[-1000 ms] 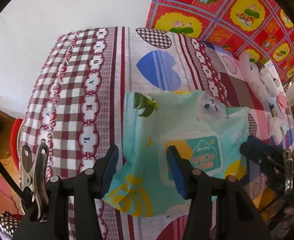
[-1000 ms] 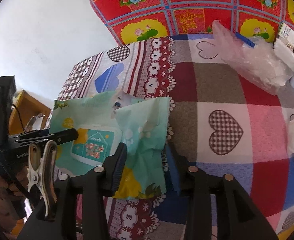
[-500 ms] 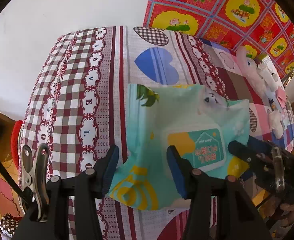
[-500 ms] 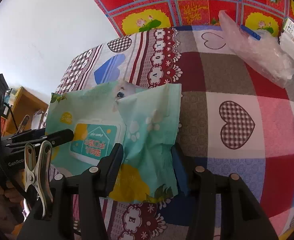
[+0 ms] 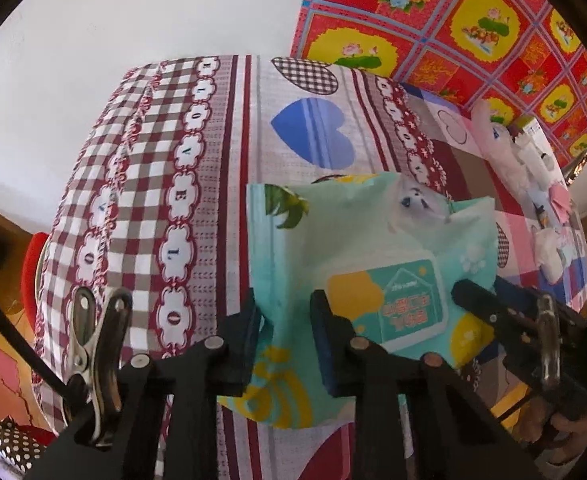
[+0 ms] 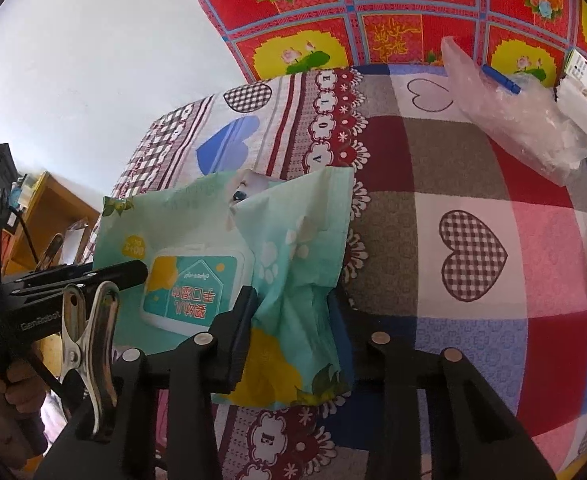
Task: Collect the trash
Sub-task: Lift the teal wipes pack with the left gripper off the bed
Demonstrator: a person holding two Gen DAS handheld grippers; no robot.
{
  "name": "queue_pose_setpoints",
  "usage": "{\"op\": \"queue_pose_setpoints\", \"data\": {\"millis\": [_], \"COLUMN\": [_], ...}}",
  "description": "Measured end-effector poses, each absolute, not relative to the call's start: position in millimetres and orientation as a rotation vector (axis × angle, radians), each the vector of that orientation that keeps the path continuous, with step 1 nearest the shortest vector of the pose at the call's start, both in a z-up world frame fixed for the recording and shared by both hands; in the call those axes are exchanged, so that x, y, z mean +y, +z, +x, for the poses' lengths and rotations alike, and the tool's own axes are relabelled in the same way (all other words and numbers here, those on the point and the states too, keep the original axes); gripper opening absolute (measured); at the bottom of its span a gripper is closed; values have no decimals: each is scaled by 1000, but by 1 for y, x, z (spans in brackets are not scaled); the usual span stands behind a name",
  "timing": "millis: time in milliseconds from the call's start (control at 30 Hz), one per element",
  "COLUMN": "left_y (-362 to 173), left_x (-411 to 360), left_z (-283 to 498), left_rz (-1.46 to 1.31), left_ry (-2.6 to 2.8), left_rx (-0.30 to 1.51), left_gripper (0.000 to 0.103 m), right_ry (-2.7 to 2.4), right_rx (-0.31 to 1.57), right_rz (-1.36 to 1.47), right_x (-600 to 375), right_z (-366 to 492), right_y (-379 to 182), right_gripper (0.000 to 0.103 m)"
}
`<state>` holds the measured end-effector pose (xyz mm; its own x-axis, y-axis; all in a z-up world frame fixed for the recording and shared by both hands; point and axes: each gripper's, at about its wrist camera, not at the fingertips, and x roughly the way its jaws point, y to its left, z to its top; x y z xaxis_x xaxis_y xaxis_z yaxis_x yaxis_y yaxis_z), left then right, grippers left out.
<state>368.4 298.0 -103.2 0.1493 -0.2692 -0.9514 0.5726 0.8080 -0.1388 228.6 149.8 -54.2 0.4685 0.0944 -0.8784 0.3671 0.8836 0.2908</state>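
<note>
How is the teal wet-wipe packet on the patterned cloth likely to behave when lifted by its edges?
The wet-wipe packet looks nearly empty and crumpled, so probably light and floppy. Its film bunches between the right tool pads, so it may sag. The stiff lid might pull it downward.

Both views are bright with even daylight that washes the plain white wall (image 5: pixel 141 40) nearly featureless. The patchwork heart-print cotton bedspread (image 6: pixel 453 168) shows soft shadows only, and the crumpled clear plastic bag (image 6: pixel 513 112) near its far edge glints. Fisheye distortion bends everything toward the dark rounded corners, and the left wrist view is slightly softer.
</note>
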Motion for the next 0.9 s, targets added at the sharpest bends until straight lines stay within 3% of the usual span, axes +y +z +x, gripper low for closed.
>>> {"op": "queue_pose_setpoints", "data": {"millis": [167,900], "left_y": [-98,-53], "left_x": [308,343], "left_z": [366,337], "left_rz": [252,148], "left_ry": [-605,-521], "left_rx": [1285,1187], "left_gripper": [20,20], "right_ry": [-163,-54], "right_rx": [1068,990], "right_rz": [466,417], "right_x": [155,175], "right_z": [225,211], "right_y": [-48,-17], "right_gripper": [37,37]}}
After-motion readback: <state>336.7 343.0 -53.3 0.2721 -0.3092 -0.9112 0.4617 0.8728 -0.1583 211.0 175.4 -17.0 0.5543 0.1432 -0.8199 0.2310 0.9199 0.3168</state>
